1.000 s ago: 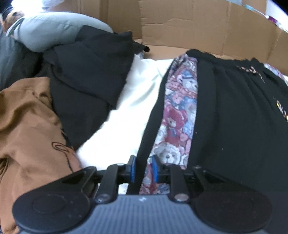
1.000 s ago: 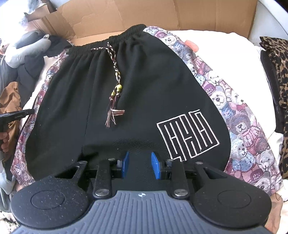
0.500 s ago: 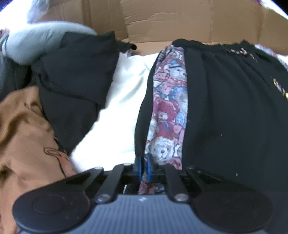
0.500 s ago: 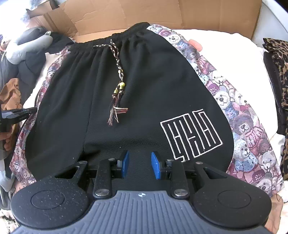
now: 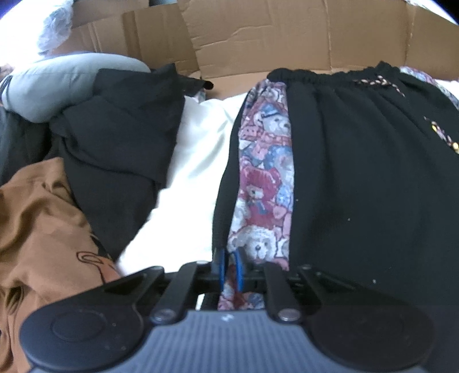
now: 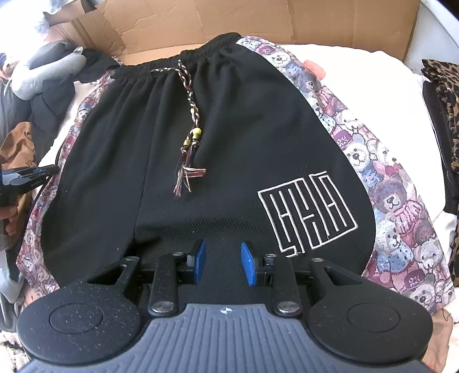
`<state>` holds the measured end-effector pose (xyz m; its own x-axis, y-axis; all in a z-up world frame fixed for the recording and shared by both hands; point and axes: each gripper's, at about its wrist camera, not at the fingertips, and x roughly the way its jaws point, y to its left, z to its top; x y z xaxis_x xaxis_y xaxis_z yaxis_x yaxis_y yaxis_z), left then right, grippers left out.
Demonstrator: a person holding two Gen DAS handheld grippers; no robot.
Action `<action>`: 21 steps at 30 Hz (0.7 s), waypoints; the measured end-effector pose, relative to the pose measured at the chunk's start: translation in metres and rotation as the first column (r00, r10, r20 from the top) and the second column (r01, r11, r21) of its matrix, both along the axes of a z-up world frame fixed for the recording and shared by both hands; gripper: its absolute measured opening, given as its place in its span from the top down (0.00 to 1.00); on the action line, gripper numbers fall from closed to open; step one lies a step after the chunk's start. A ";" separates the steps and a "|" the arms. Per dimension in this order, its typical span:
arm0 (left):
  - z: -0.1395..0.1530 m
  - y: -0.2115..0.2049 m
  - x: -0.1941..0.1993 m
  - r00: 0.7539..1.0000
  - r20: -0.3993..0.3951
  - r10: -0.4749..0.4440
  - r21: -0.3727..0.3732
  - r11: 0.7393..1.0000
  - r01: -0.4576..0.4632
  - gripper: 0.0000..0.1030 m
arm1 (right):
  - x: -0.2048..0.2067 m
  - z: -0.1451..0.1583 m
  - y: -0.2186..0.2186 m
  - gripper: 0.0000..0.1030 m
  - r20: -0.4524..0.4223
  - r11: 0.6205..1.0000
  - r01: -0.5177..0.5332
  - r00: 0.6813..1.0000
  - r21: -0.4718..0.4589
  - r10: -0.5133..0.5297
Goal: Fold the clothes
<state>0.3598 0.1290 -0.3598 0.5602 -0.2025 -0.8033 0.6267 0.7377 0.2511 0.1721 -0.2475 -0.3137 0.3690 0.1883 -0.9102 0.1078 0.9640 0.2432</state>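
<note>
Black shorts (image 6: 229, 120) with teddy-bear side panels, a braided drawstring (image 6: 190, 123) and a white embroidered logo (image 6: 308, 213) lie flat on a white sheet (image 6: 358, 94), waistband toward the cardboard. In the left wrist view my left gripper (image 5: 228, 268) is shut on the shorts' (image 5: 373, 172) left edge, pinching the black trim beside the bear panel (image 5: 264, 183). The same gripper (image 6: 48, 172) shows at the left edge of the right wrist view. My right gripper (image 6: 223, 262) stands open low over the black fabric near the hem, left of the logo, with nothing between its blue pads.
A heap of clothes lies to the left: a brown garment (image 5: 37, 218), a black one (image 5: 120, 143) and a grey one (image 5: 57, 83). Cardboard (image 6: 229, 20) walls off the far side. A leopard-print garment (image 6: 447, 120) lies at the right edge.
My left gripper has closed from open onto the shorts' left edge and moved slightly forward. My right gripper stays open and has edged toward the waistband.
</note>
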 end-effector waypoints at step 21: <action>-0.010 0.008 0.005 1.000 -0.025 -0.014 -0.011 1.000 0.014 0.84 | -0.003 -0.003 -0.006 0.67 -0.015 1.000 0.007 1.000 0.001 -0.007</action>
